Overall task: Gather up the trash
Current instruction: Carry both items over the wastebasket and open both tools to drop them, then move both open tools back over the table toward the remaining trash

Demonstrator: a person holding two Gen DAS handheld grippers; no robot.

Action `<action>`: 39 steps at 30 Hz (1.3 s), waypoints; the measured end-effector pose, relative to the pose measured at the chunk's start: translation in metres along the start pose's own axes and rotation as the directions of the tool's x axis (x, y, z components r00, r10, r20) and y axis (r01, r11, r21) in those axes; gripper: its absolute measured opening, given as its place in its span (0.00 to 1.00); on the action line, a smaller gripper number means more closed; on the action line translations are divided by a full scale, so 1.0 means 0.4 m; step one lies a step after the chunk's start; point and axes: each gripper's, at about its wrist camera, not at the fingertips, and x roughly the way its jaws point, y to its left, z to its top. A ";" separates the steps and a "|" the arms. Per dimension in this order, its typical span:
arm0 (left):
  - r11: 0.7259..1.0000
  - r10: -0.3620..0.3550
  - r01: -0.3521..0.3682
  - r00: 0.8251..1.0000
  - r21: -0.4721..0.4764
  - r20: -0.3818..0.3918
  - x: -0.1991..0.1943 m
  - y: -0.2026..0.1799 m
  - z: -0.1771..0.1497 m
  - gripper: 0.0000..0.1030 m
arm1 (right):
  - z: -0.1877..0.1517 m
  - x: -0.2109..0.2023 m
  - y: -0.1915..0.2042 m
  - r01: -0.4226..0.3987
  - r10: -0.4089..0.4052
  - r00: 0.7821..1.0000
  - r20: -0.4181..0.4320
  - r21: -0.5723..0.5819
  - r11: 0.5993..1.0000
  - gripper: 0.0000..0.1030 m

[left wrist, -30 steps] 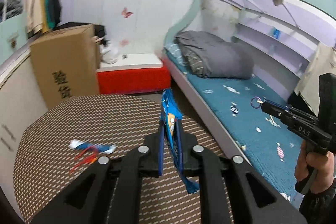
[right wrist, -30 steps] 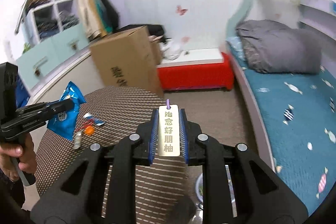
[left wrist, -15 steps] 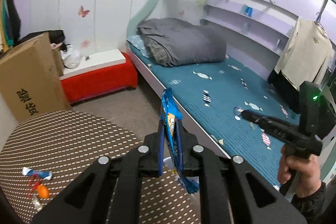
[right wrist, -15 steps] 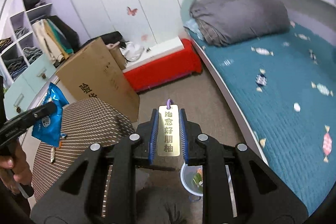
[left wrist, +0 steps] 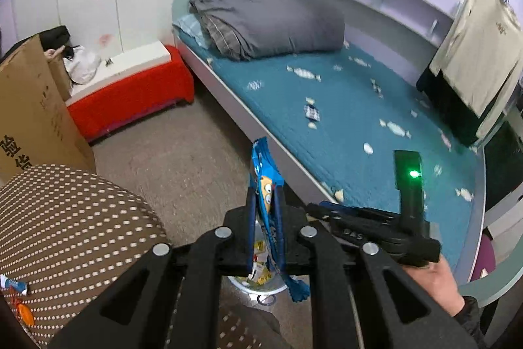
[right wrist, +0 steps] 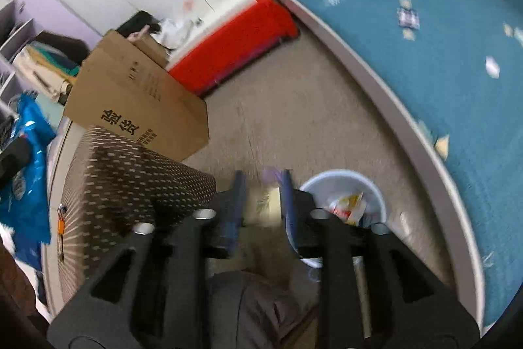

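Observation:
My left gripper (left wrist: 265, 201) is shut on a blue snack wrapper (left wrist: 266, 182), held above a white bin (left wrist: 261, 283) on the floor that has wrappers in it. My right gripper (right wrist: 261, 195) is shut on a small gold packet (right wrist: 263, 206), blurred, just left of the same bin (right wrist: 340, 185). The right gripper (left wrist: 376, 231) shows in the left wrist view, close on the right. The blue wrapper (right wrist: 23, 152) shows at the far left of the right wrist view.
A round brown dotted table (left wrist: 65, 218) holds small trash, an orange bit (left wrist: 24, 313) and a blue-white wrapper (left wrist: 13, 283). A cardboard box (right wrist: 137, 107), a red bench (left wrist: 130, 94) and a teal bed (left wrist: 359, 126) ring the carpet floor.
Both grippers have swung right and down from the table toward the floor bin, each holding its piece. The bin has come into view under both.

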 end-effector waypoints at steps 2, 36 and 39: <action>1.000 0.000 0.000 1.000 0.008 -0.027 0.036 -0.011 0.002 0.10 | -0.008 0.016 -0.032 0.004 -0.004 1.000 0.002 0.048 0.999 0.66; 0.998 0.064 -0.064 0.996 0.016 -0.055 0.024 -0.014 -0.055 0.94 | -0.045 -0.203 0.026 0.082 -0.092 0.985 0.148 0.071 0.994 0.94; 0.999 0.044 -0.044 0.999 0.011 -0.013 -0.033 -0.011 -0.064 0.94 | -0.051 -0.222 0.068 0.095 -0.101 0.982 0.158 0.048 0.994 0.94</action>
